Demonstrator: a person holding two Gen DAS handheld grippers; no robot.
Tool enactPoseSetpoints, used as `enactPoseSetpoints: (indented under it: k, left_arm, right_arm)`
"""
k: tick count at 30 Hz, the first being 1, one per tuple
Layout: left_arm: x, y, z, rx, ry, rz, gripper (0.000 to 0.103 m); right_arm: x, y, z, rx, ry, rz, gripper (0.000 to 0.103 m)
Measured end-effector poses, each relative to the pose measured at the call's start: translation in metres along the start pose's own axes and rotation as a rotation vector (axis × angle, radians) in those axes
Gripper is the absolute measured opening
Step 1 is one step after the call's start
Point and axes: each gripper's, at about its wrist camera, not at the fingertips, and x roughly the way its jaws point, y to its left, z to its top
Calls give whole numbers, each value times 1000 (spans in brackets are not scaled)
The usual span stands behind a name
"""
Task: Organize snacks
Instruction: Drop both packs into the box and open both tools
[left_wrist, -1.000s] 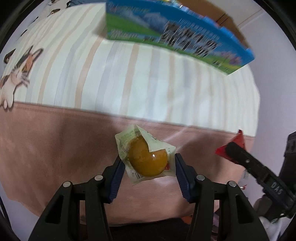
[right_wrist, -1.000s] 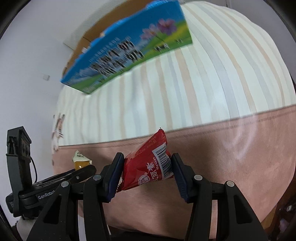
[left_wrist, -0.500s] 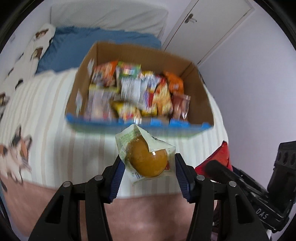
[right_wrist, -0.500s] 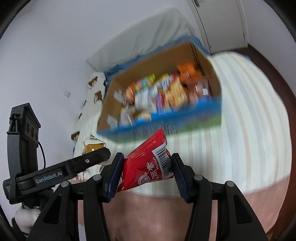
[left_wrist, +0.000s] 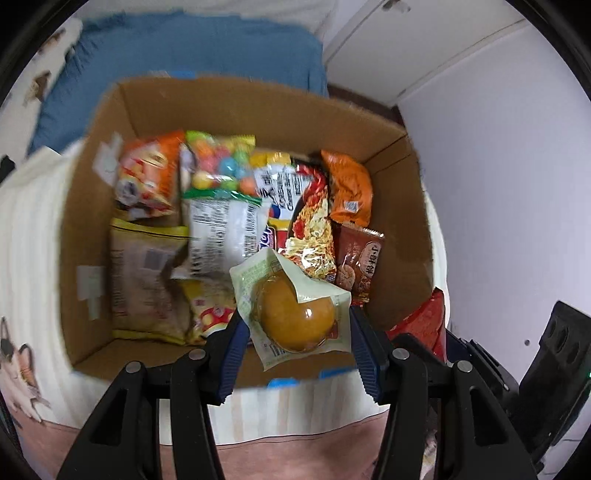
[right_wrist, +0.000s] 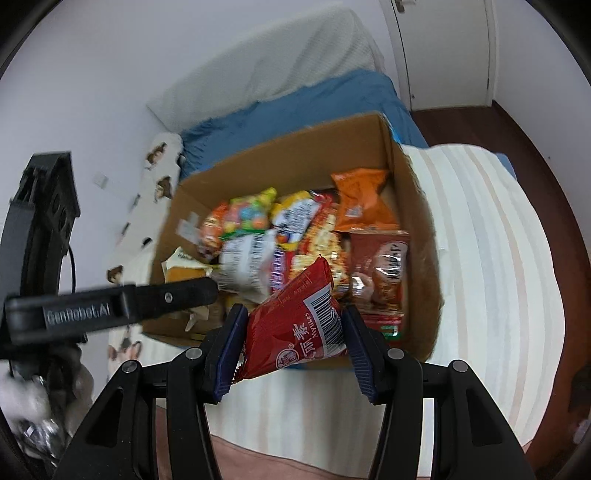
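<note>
My left gripper (left_wrist: 295, 332) is shut on a clear-wrapped round orange bun (left_wrist: 295, 317) and holds it above the near edge of an open cardboard box (left_wrist: 399, 184). Several snack packs fill the box, among them an orange bag (left_wrist: 349, 188) and a brown biscuit pack (left_wrist: 360, 266). My right gripper (right_wrist: 291, 336) is shut on a red snack packet (right_wrist: 299, 325) with a barcode, over the same box (right_wrist: 417, 236) at its near right corner. In the right wrist view the left gripper's black arm (right_wrist: 110, 306) reaches in from the left with the bun (right_wrist: 183, 271).
The box stands on a bed with a cream striped blanket (right_wrist: 491, 258) and a pink cover (left_wrist: 295, 458) at the near edge. A blue sheet (left_wrist: 184, 51) and white pillow (right_wrist: 280, 59) lie behind. A white wall and door (right_wrist: 443, 48) are to the right.
Both grippers travelled forward over the bed, each still gripping its snack. The box, seen from the side before, now lies beneath them with its inside in view.
</note>
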Motion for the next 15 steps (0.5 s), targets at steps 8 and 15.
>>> enactPoseSetpoints:
  k: [8, 15]
  left_arm:
    - [68, 2, 19, -45, 232, 29, 59]
    - [67, 2, 16, -7, 197, 93, 92]
  right_arm:
    - [45, -25, 10, 56, 176, -37, 85]
    - [46, -25, 11, 68, 186, -52, 93]
